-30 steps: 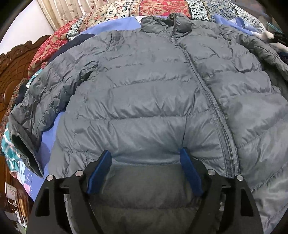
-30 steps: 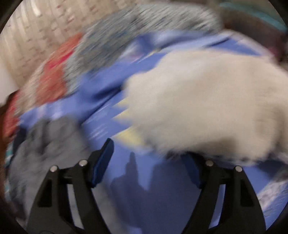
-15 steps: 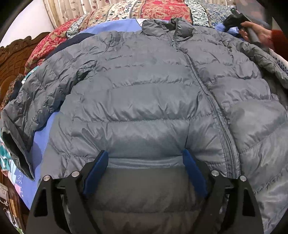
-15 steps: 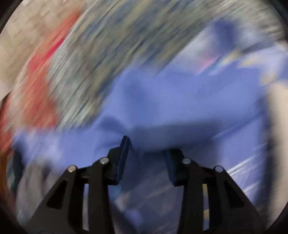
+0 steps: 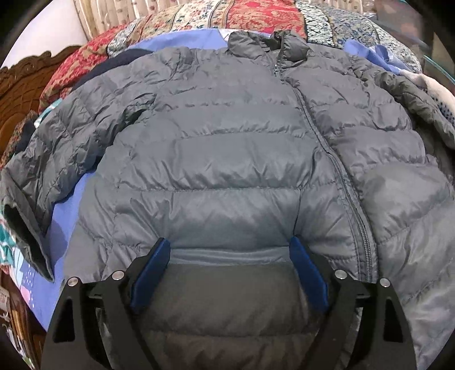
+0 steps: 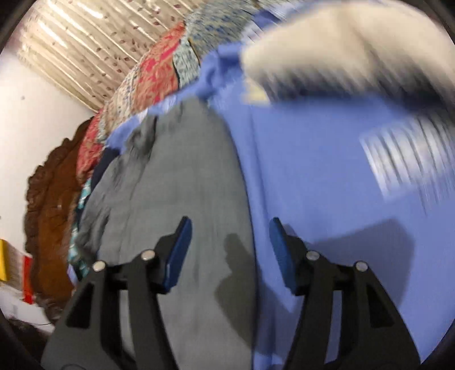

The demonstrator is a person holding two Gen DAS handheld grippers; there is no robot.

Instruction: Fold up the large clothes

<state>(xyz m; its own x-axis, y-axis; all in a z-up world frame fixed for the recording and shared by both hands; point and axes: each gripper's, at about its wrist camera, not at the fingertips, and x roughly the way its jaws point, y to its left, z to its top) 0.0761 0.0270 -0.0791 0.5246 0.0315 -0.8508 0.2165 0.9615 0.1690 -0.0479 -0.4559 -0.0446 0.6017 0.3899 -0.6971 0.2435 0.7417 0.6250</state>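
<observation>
A grey quilted puffer jacket (image 5: 227,148) lies face up on the bed, zipped, collar at the far end, one sleeve (image 5: 57,159) spread to the left. My left gripper (image 5: 230,250) is open, its blue pads either side of the jacket's bottom hem. My right gripper (image 6: 230,230) is open and empty above the jacket's right edge (image 6: 176,182), where grey fabric meets the blue sheet (image 6: 312,176). The right wrist view is blurred by motion.
A red and cream patterned quilt (image 5: 256,14) lies at the bed's far end. A carved wooden headboard (image 5: 20,79) stands at the left. A cream fleecy garment (image 6: 327,45) lies to the right, and a blue garment (image 5: 378,57) near the collar.
My right gripper has swung back from the far side of the bed to the jacket's right edge and opened wider. The left gripper has stayed at the hem.
</observation>
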